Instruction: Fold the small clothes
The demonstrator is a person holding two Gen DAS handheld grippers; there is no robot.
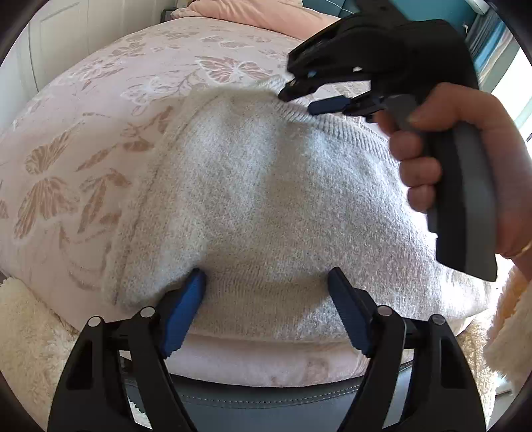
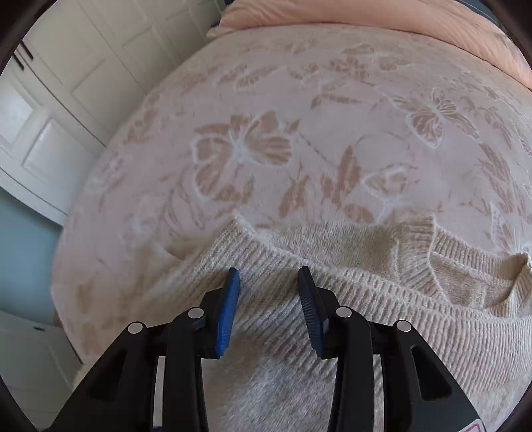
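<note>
A cream knitted sweater (image 1: pixel 266 186) lies on a pink bedspread with butterflies (image 1: pixel 83 139). My left gripper (image 1: pixel 267 279) is open, its blue pads at the sweater's near edge, which bulges between them. My right gripper (image 1: pixel 299 99), seen from the left wrist view, is at the sweater's far ribbed hem. In the right wrist view the right gripper (image 2: pixel 269 275) is open above the ribbed hem (image 2: pixel 365 275), nothing between its pads. The sweater (image 2: pixel 299 365) fills the lower part of that view.
The bedspread (image 2: pixel 266 133) extends beyond the sweater. A peach pillow (image 2: pixel 365 16) lies at the head. White cupboard doors (image 2: pixel 66 83) stand to the left. A fluffy cream rug (image 1: pixel 23 349) and a grey bed frame edge (image 1: pixel 266 395) lie below.
</note>
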